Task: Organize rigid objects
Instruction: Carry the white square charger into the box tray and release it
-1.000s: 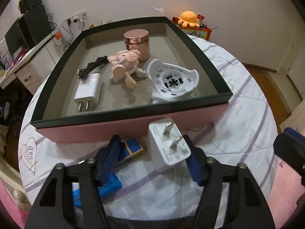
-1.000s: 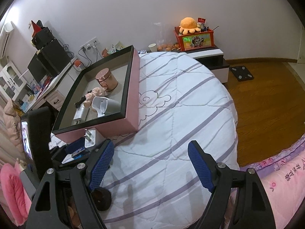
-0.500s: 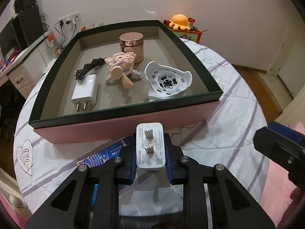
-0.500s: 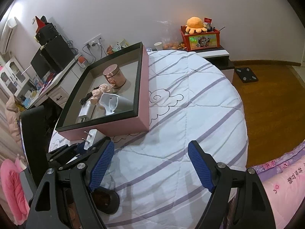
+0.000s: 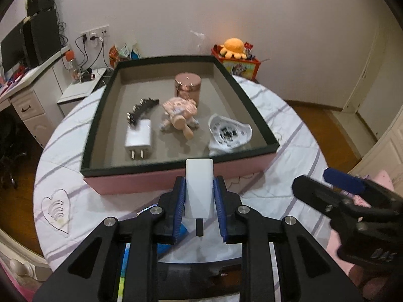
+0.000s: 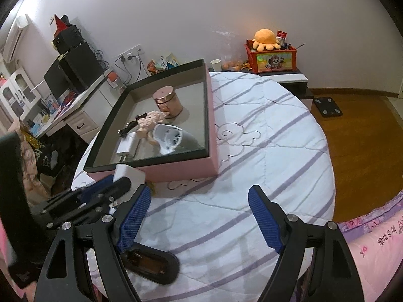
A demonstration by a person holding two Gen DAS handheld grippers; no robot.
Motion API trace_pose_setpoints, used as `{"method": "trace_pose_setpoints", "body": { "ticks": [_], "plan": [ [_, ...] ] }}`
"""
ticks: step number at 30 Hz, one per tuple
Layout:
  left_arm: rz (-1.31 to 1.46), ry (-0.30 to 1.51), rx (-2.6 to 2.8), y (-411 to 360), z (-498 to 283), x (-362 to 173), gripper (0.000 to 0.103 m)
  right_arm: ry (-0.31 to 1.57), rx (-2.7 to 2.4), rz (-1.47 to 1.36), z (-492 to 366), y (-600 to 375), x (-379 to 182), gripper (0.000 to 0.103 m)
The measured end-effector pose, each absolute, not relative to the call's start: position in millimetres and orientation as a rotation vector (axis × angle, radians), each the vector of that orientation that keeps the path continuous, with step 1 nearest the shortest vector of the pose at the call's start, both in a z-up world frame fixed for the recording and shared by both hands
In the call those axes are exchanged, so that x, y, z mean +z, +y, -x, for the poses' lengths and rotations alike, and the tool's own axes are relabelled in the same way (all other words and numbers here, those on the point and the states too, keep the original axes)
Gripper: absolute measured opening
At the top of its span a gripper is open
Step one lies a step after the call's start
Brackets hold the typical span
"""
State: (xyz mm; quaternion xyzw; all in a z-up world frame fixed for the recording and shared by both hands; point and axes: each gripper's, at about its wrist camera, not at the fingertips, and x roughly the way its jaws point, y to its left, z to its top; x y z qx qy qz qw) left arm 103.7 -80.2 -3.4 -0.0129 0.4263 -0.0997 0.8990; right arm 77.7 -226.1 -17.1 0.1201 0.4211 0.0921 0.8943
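My left gripper (image 5: 199, 193) is shut on a white charger plug (image 5: 198, 186) and holds it above the bed, just in front of the pink box (image 5: 151, 178). The box holds another white charger (image 5: 138, 138), a black hair clip (image 5: 142, 107), a pink toy figure (image 5: 178, 114), a rose-gold jar (image 5: 187, 86) and a white plastic part (image 5: 228, 132). My right gripper (image 6: 199, 216) is open and empty over the striped bedspread, right of the box (image 6: 176, 168). The left gripper and its plug (image 6: 128, 173) show in the right wrist view.
A blue packet (image 5: 151, 226) lies on the bed under my left gripper. A dark oval case (image 6: 151, 264) lies on the bed by my right gripper's left finger. A desk with monitor (image 6: 65, 80) stands left. A red toy box (image 6: 272, 58) is behind the bed.
My left gripper closed on the white plug, lifted it off the bed and raised it toward the box's front wall. The plug has turned so its prongs no longer show. My right gripper stayed open.
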Motion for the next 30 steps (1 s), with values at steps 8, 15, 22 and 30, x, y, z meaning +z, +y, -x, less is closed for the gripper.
{"method": "trace_pose_setpoints", "body": {
  "ticks": [8,15,22,30],
  "plan": [
    [0.063,0.838,-0.220,-59,-114,19,0.023,0.862,0.204,-0.220,-91,-206,-8,0.081],
    [0.070,0.781,-0.200,-45,-143,33,0.023,0.863,0.206,-0.204,-104,-195,-5,0.081],
    [0.071,0.792,-0.179,-43,-185,18,0.023,0.883,0.195,-0.194,-121,-191,-10,0.081],
    [0.089,0.821,-0.177,-39,-211,-1,0.023,0.914,0.180,-0.191,-139,-191,-21,0.081]
  ]
}}
